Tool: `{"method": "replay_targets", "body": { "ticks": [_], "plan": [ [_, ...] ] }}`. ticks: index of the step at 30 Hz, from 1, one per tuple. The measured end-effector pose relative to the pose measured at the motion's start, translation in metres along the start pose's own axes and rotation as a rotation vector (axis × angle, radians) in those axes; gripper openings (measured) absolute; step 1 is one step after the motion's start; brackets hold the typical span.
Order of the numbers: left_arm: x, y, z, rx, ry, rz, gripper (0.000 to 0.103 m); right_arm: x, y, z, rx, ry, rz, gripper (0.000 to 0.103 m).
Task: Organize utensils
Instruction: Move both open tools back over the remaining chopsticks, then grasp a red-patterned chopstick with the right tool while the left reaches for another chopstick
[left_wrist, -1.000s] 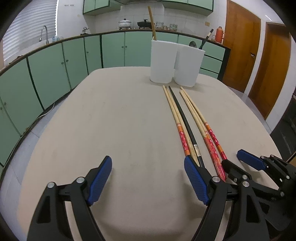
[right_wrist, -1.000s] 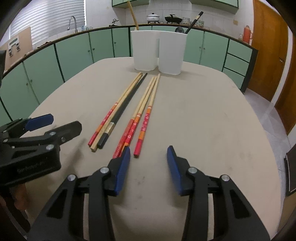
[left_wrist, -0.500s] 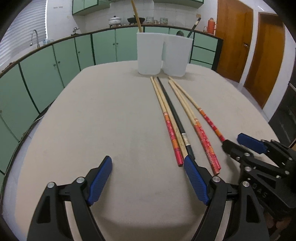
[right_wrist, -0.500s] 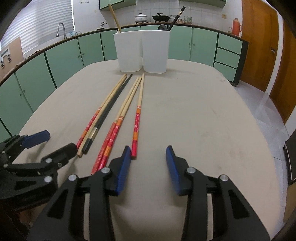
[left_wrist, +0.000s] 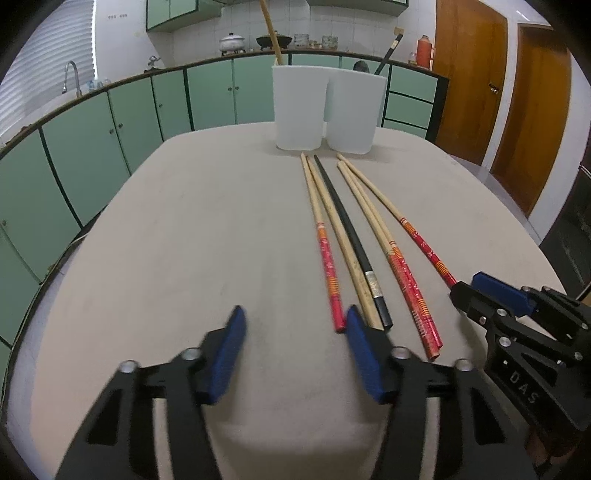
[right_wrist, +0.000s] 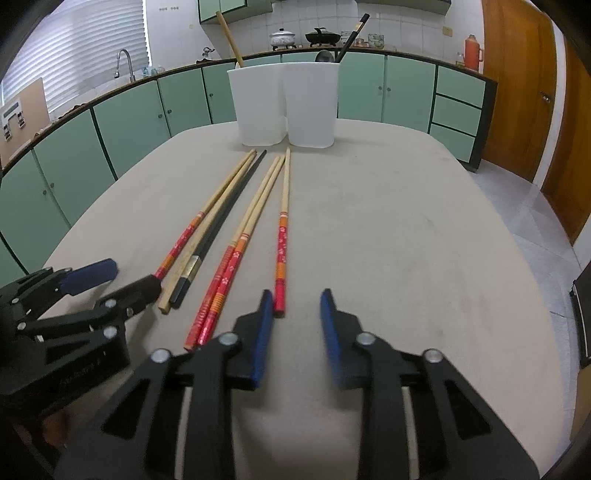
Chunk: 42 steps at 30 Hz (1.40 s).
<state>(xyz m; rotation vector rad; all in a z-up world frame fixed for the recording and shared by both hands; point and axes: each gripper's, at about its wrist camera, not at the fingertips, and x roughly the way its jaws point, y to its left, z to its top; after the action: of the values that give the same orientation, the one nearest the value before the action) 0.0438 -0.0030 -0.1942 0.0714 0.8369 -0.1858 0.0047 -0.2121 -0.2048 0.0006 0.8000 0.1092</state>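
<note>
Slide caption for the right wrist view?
Right gripper, jaws closing on nothing, beside six chopsticks on the table before two white holders.

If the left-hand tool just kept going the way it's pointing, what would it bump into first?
Probably the bare table. The left gripper tilts down at it with nothing between its fingers, which have just been closing. The red-ended chopstick lies by the right finger, so it might get clipped; depth is unclear.

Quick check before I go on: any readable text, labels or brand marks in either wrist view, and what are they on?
"DAS": raised letters on the right claw's black body, left wrist view.
Raised lettering on the left claw's body, right wrist view: too blurred to read.
Silver band on the black chopstick: unreadable.
</note>
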Motion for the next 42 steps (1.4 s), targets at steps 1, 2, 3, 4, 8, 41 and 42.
{"method": "replay_targets", "body": {
  "ticks": [1, 2, 3, 4, 8, 41, 42],
  "plan": [
    [0.0, 0.0, 0.0, -0.004, -0.002, -0.004, 0.042, 0.0, 0.0, 0.0, -0.001, -0.001, 0.002, 0.014],
    [0.0, -0.001, 0.001, -0.006, -0.003, -0.007, 0.033, 0.0, 0.0, 0.0, -0.002, -0.001, 0.004, 0.012],
    [0.0, -0.001, 0.002, -0.008, -0.004, -0.011, 0.027, 0.0, 0.0, 0.0, -0.001, -0.003, 0.006, 0.008],
    [0.0, -0.001, 0.002, -0.01, -0.005, -0.016, 0.023, -0.001, 0.0, 0.0, 0.002, -0.003, 0.009, 0.006],
    [-0.001, 0.001, 0.006, -0.025, -0.002, -0.031, 0.006, -0.003, -0.003, 0.002, 0.019, -0.009, 0.022, 0.006],
    [-0.007, 0.013, 0.009, -0.064, -0.018, -0.062, 0.03, -0.017, -0.008, 0.018, 0.029, -0.053, 0.019, 0.006],
    [-0.004, 0.012, 0.008, -0.062, -0.011, -0.061, 0.031, -0.015, -0.008, 0.016, 0.031, -0.046, 0.018, 0.006]
  ]
}}
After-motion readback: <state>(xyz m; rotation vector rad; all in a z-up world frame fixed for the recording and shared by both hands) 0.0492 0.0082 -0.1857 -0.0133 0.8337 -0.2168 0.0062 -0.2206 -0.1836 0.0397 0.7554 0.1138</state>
